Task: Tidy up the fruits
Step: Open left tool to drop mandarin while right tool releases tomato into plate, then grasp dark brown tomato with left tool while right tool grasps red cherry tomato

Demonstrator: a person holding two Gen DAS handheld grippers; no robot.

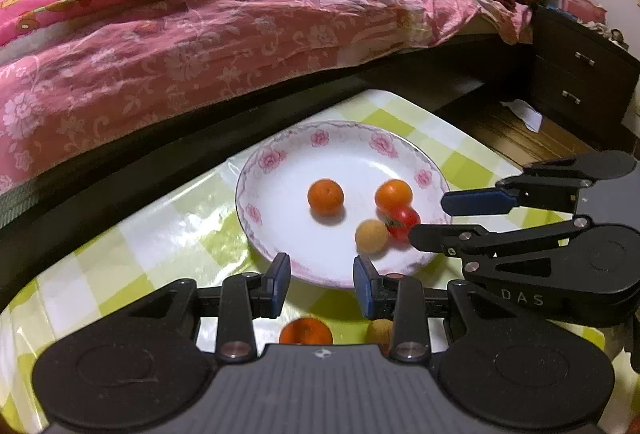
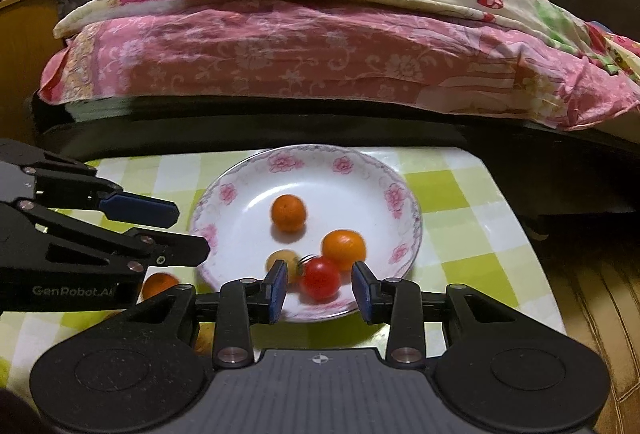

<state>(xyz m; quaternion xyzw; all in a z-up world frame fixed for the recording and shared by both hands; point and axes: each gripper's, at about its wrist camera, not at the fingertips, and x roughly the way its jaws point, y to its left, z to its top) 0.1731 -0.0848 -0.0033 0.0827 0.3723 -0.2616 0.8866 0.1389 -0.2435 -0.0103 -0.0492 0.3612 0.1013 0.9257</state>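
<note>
A white plate with a pink flower rim (image 1: 280,157) (image 2: 280,163) sits on a green-checked tablecloth. It holds two oranges (image 1: 325,196) (image 1: 393,195), a red tomato (image 1: 403,222) (image 2: 320,278) and a small tan fruit (image 1: 372,236) (image 2: 282,260). My right gripper (image 2: 320,288) is open just above the plate's near rim, and the blurred tomato lies between its fingers. My left gripper (image 1: 322,286) is open and empty at the plate's near edge. An orange (image 1: 306,332) (image 2: 159,285) and a tan fruit (image 1: 380,330) lie on the cloth under the left gripper.
A bed with a pink floral quilt (image 1: 200,45) runs along the table's far side. A dark nightstand (image 1: 580,81) stands at the right beyond the wooden floor (image 1: 516,137). The table's right edge (image 2: 516,218) drops to the floor.
</note>
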